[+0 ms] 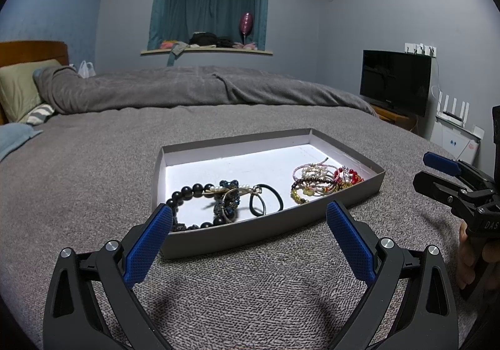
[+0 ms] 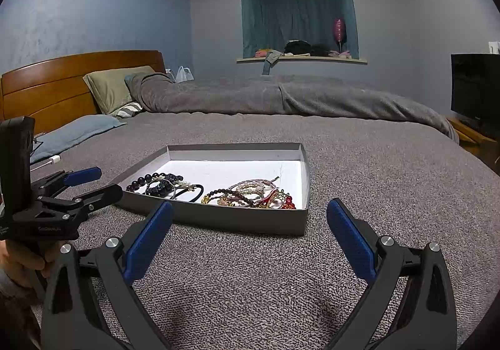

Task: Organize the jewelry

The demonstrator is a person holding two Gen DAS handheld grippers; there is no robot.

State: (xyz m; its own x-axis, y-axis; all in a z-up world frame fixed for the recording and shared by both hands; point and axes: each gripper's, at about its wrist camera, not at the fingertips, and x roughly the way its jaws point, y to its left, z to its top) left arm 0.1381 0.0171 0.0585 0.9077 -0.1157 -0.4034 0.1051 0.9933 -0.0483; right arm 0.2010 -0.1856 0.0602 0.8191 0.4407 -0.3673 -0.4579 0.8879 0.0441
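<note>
Both claws wide, empty; box [image 1: 200, 244] w/ bracelets [image 1: 325, 179] ahead on bed.

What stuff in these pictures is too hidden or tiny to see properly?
- Left wrist view: the left claw has a blue finger covering part of the black bead bracelet.
- Right wrist view: the tray near wall hides the bottom edge of the colourful bracelet pile.
- Both views: the pile is too tangled to count the pieces.
- Left wrist view: the right claw is cut off by the picture's edge.
</note>
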